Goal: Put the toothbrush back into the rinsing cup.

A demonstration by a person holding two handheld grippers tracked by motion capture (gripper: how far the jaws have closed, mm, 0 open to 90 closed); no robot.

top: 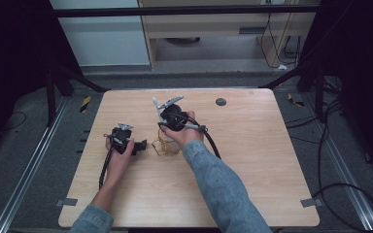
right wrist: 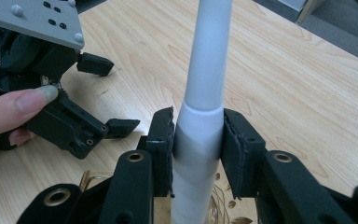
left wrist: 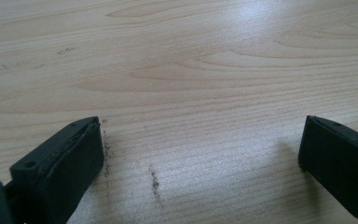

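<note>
A white cylindrical stick (right wrist: 205,79) stands upright between the jaws of my right gripper (right wrist: 198,140), which is shut on it. The stick's lower end goes down into a clear glass with gold decoration (right wrist: 223,207). In the high view the right gripper (top: 167,132) hangs over that glass (top: 167,147) near the table's middle. My left gripper (top: 142,144) rests on the table just left of the glass. It is open, with bare wood between its jaws (left wrist: 200,154). The right gripper view shows the left gripper (right wrist: 109,95) with a finger on it.
The wooden table (top: 252,160) has a small dark round disc (top: 220,102) near its far edge. Black cables trail from both grippers toward the person. Dark frame legs and floor cables surround the table.
</note>
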